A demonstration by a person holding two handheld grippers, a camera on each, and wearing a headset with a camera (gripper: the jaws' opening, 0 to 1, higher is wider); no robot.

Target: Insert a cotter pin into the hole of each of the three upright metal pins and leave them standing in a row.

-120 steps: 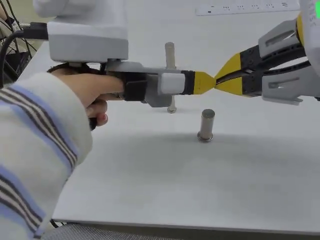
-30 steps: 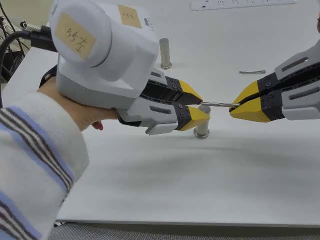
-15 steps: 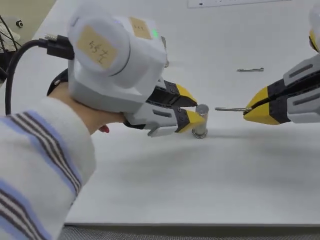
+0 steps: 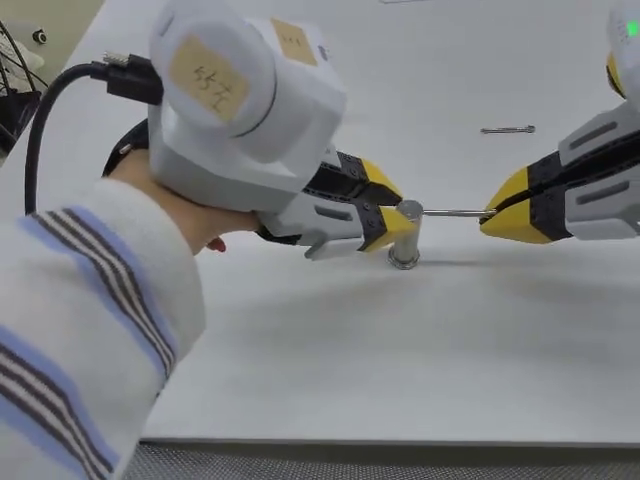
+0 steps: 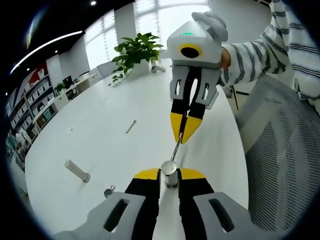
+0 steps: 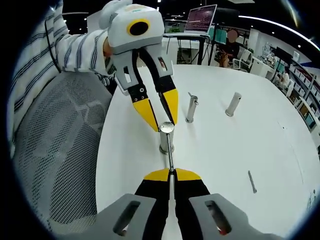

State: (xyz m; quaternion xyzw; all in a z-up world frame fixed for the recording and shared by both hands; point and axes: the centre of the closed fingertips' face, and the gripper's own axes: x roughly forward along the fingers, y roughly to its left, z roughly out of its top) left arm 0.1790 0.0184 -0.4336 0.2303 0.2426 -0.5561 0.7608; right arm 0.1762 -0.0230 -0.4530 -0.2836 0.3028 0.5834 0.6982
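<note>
White workbench (image 4: 400,360); left gripper (image 4: 401,212) clamped on metal pin (image 4: 404,248), right gripper (image 4: 486,215) clamped on cotter pin (image 4: 450,212) touching it.

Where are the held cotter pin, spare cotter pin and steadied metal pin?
held cotter pin (image 4: 452,212), head view, mid shaft.
spare cotter pin (image 4: 507,130), head view, mid length.
steadied metal pin (image 6: 166,140), right gripper view, mid body.
</note>
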